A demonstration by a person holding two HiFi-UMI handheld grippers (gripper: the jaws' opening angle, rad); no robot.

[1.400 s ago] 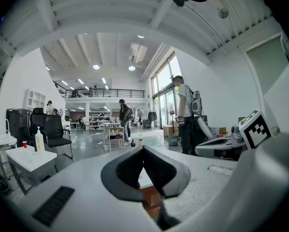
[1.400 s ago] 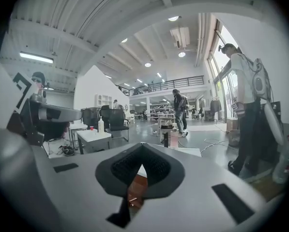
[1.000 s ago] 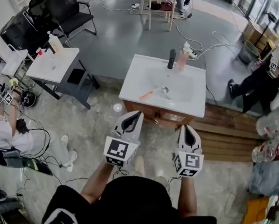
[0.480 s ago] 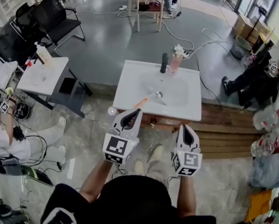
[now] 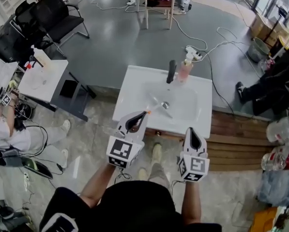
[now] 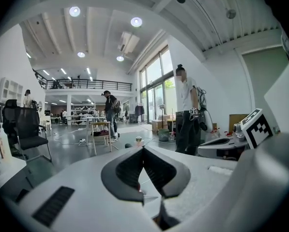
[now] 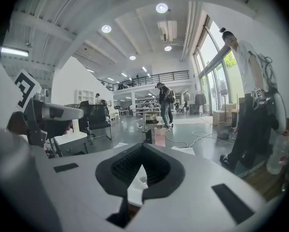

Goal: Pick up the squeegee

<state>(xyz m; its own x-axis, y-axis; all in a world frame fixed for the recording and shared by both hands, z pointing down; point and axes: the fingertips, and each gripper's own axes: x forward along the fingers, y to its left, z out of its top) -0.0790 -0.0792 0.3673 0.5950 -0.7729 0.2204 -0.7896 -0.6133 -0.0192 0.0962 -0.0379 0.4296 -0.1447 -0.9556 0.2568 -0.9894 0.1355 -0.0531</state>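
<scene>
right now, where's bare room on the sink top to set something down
Bare: the sink top's right strip, between the basin and the right edge, and the back left corner, left of the black faucet. Crowded: the back middle, where the faucet and the pink bottle stand together, and the front left, where the squeegee lies from the basin toward the edge.

Open-plan lab hall — office chairs (image 5: 62, 21), floor cables (image 5: 196, 53), freestanding sink (image 5: 129, 94)
</scene>
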